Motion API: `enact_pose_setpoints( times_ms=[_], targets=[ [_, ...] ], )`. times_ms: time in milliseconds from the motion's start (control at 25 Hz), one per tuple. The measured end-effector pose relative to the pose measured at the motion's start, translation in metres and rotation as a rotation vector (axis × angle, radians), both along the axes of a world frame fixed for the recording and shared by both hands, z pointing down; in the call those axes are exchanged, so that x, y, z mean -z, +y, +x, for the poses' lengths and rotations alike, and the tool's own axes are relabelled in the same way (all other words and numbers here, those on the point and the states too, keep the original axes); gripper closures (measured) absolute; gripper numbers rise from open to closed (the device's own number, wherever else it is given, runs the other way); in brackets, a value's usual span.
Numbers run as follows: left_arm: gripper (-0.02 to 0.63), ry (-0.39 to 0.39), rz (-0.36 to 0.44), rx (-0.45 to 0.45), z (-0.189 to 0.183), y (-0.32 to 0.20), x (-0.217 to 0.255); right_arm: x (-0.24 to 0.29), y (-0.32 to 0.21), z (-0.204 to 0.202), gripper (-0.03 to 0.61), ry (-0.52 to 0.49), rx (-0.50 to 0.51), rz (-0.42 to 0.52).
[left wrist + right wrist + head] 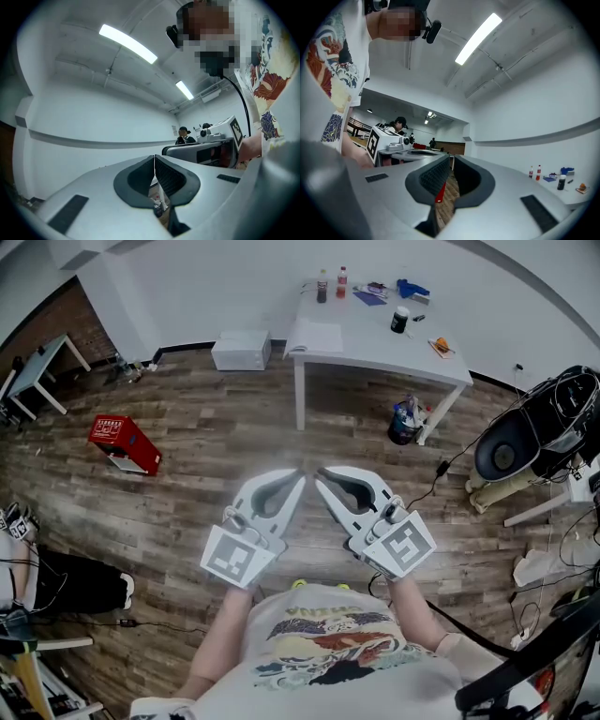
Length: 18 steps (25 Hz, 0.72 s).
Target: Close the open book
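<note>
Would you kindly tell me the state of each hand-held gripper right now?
Left hand-held gripper: closed, holding nothing.
Right hand-held gripper: closed, holding nothing.

**benchguy:** You've got both out in front of your chest over the brown wood-plank floor [187, 484]. Your white left gripper [300, 475] and white right gripper [320, 472] angle toward each other, tips nearly meeting. Each has its jaws closed, with nothing in them.

**pagespin:** Yep, and the white open book [317, 337] is well away from you, lying flat on the left end of the white rectangular table [375, 352]. Two small bottles [331, 284] and a black cup [400, 320] sit further along it. A red box [124, 443] lies on the floor off to your left.
</note>
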<state>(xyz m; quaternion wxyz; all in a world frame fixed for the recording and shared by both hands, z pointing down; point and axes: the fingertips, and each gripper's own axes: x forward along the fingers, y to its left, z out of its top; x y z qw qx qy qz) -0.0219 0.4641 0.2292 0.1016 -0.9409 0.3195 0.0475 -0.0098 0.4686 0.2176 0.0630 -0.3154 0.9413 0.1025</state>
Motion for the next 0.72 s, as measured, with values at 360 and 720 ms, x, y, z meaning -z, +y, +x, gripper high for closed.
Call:
enact_pose_setpoints(
  times_ms=[360,720],
  targets=[
    [0.601,-0.012,-0.019,0.032,-0.008,0.001,-0.005,-0.015,-0.004,0.000,0.541,0.033,-0.009,-0.080],
    [0.601,-0.037,-0.052,0.062,-0.020,0.013,-0.021,-0.024,0.007,-0.022,0.541,0.045,0.041,-0.052]
  ],
)
